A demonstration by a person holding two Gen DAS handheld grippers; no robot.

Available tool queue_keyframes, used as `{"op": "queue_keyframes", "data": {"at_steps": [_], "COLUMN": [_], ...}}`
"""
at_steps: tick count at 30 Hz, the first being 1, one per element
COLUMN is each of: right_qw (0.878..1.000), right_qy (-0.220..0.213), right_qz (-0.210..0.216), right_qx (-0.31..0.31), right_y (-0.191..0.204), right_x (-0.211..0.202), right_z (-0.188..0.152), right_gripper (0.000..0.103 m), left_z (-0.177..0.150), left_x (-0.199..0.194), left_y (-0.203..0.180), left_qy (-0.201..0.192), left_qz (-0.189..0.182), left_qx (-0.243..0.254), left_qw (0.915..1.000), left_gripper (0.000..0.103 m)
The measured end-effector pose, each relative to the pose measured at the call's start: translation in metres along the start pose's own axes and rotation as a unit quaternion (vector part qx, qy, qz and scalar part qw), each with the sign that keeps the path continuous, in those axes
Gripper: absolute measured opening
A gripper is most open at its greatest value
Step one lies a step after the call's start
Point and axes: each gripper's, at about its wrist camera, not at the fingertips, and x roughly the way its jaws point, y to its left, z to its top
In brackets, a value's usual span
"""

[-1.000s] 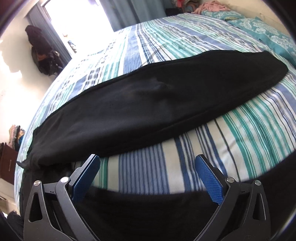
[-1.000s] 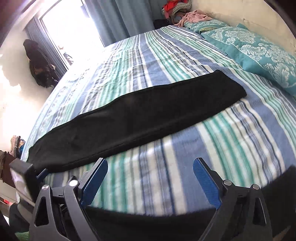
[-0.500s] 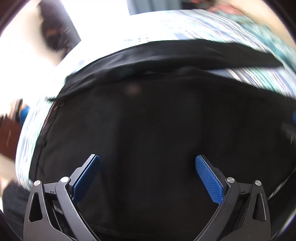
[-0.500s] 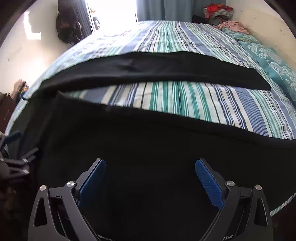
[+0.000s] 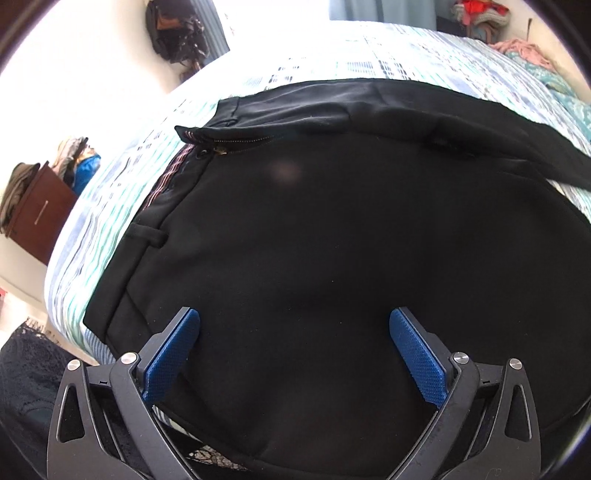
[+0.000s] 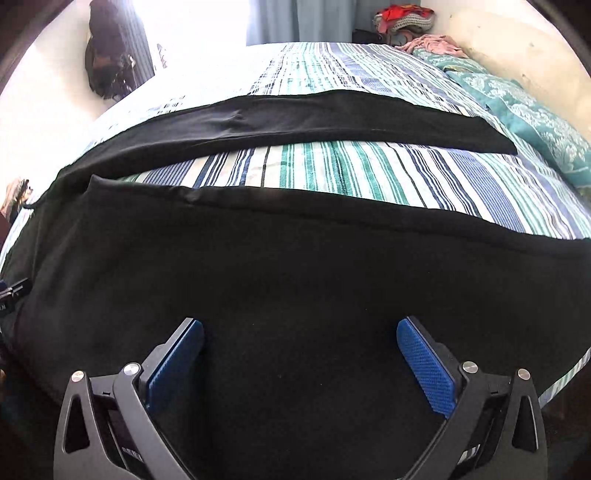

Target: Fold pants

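Black pants lie spread on a striped bed, legs apart. In the left wrist view I see the waistband with its open zipper at the upper left. My left gripper is open and empty, just above the near hip area. In the right wrist view the near leg fills the lower frame and the far leg lies across the bed behind it, with a strip of sheet between them. My right gripper is open and empty over the near leg.
The striped bed sheet covers the bed. Teal pillows lie at the right. Clothes are piled at the far corner. A brown dresser stands left of the bed. A dark bag hangs by the window.
Both grippers have moved down and closer over the near leg of the pants, the left one swinging toward the waistband. Both stay open.
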Motion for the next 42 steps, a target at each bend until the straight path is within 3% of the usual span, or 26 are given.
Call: {"op": "queue_keyframes", "data": {"at_steps": [31,34,38,42], "right_qw": [0.999,0.999,0.998,0.996], "right_qy": [-0.045,-0.032,-0.047,-0.067], "right_qz": [0.001,0.006,0.028,0.026], "right_qx": [-0.014,-0.021,0.009,0.061], "right_y": [-0.001,-0.001,-0.014,-0.039], "right_x": [-0.002,-0.005,-0.021,-0.03], "right_z": [-0.008,-0.003,0.003,0.009], "right_gripper": [0.103,0.103,0.103,0.103], "left_z": [-0.006,0.004,0.036,0.094], "left_x": [-0.009,-0.02,-0.057,-0.059], "left_y": [-0.001,-0.003,-0.013,-0.04], "left_qy": [-0.002,0.012,-0.051,-0.075], "left_qz": [0.028,0.027,-0.026,-0.054], "left_qx": [-0.003,0.003,-0.006,0.019], "left_qw": [0.9996,0.9996,0.9984,0.9955], "left_gripper": [0.103,0.102,0.102,0.102]}}
